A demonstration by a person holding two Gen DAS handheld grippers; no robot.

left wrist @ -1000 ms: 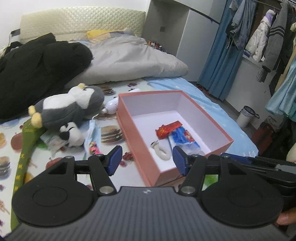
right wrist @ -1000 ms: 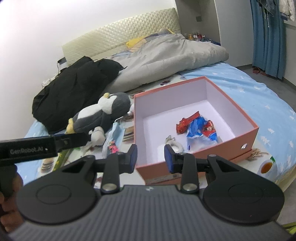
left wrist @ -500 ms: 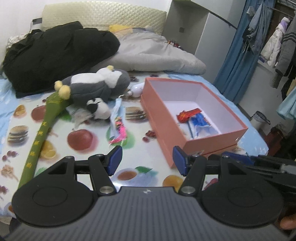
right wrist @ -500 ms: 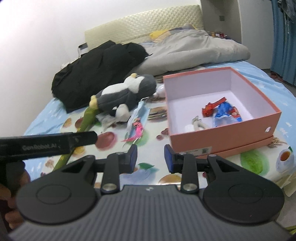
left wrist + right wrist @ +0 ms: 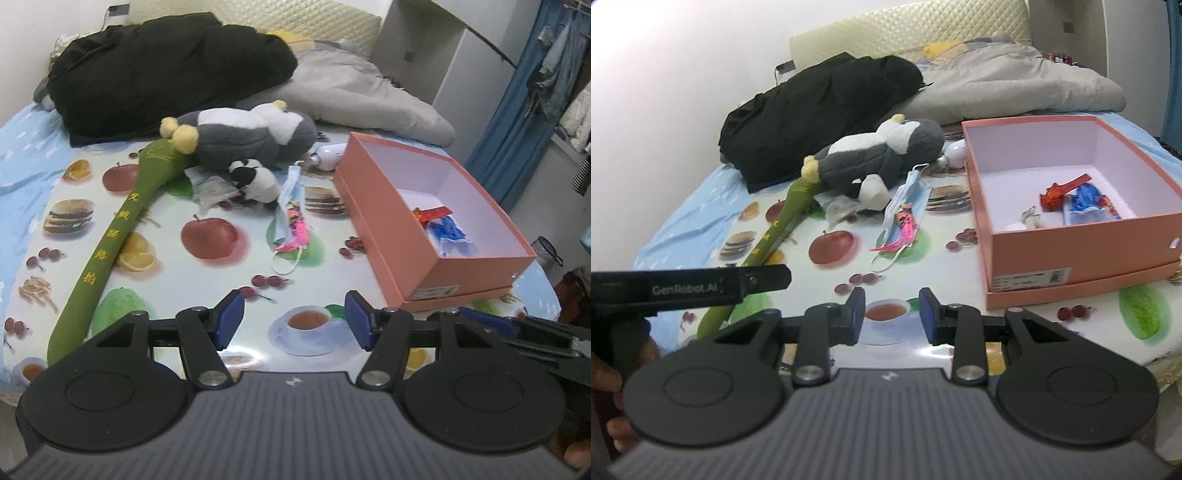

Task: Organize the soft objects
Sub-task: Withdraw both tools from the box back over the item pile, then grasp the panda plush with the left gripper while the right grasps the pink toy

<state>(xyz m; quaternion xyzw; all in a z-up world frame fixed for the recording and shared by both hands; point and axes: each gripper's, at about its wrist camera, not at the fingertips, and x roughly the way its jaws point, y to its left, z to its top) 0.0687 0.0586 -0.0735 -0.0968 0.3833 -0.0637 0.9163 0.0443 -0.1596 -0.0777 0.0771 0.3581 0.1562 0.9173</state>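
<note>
A grey and white penguin plush [image 5: 255, 134] [image 5: 882, 151] lies on the fruit-print cloth [image 5: 207, 266], with a small panda plush [image 5: 256, 179] in front of it. A long green plush stick [image 5: 110, 236] [image 5: 779, 225] lies to the left. A blue face mask with a pink tassel [image 5: 291, 218] [image 5: 905, 218] lies in the middle. An open pink box [image 5: 388, 221] [image 5: 1052, 254] on the right holds a red wrapper and a blue packet [image 5: 448, 232]. My left gripper [image 5: 293, 326] is open and empty above the near cloth. My right gripper [image 5: 892, 314] is open and empty too.
A black coat [image 5: 162, 81] and a grey quilt [image 5: 362, 96] lie at the back of the bed. A white bottle-like object [image 5: 328, 157] lies behind the box. Blue curtains [image 5: 524, 110] and hanging clothes are at the right. The left gripper's body [image 5: 687, 288] shows in the right wrist view.
Both grippers have pulled back and away from the box toward the near edge of the bed. More of the cloth and the green stick now shows. Both stay open and empty.
</note>
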